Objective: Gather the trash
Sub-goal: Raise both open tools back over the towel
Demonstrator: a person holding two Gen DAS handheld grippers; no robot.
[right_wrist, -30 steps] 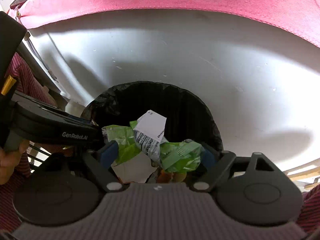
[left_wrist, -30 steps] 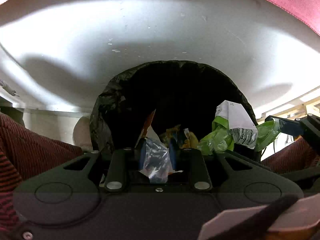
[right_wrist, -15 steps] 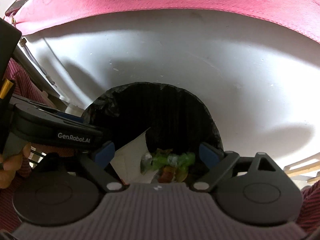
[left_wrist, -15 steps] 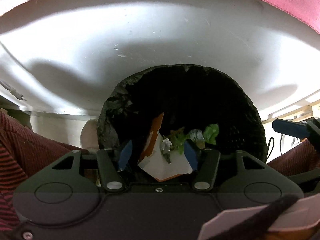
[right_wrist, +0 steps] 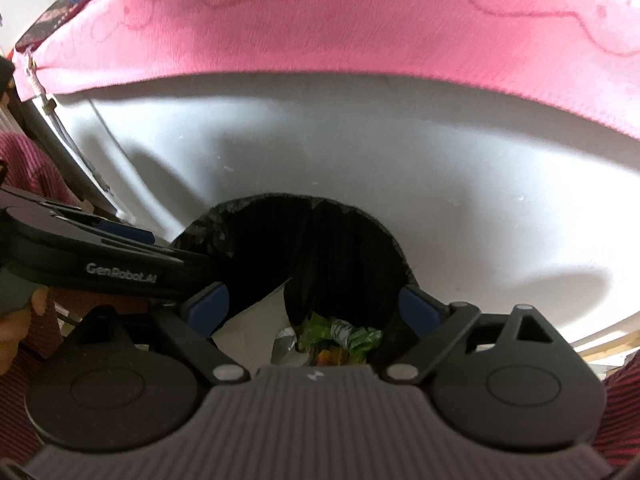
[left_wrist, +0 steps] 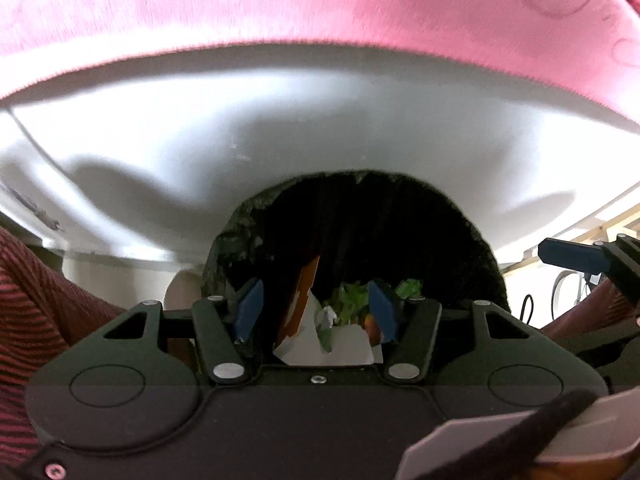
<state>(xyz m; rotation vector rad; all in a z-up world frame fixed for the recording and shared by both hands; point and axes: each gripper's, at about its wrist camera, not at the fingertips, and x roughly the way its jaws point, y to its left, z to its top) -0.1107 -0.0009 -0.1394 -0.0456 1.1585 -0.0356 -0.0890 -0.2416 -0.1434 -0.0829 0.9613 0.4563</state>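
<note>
A bin with a black liner (left_wrist: 360, 216) stands below both grippers. Inside lie a white paper (left_wrist: 344, 344), an orange card (left_wrist: 304, 300) and a crumpled green wrapper (left_wrist: 348, 300). My left gripper (left_wrist: 316, 312) hangs over the bin's near rim, open, with nothing between its blue pads (left_wrist: 250, 312). In the right wrist view the bin (right_wrist: 320, 240) holds the green wrapper (right_wrist: 344, 336) and white paper (right_wrist: 256, 328). My right gripper (right_wrist: 312, 308) stands wide open and empty above them. The left gripper (right_wrist: 120, 268) reaches in from the left there.
A white panel (left_wrist: 280, 120) rises right behind the bin, with a pink cloth (left_wrist: 320, 20) draped over its top. A person's red striped clothing (left_wrist: 32, 300) is at the left, a hand (right_wrist: 16, 320) on the left grip. Wooden slats (left_wrist: 600, 224) show at the right.
The left gripper opened and let go of a clear wrapper; the right gripper released the green and white wrappers. All fell into the bin. The left gripper has risen away from it.
</note>
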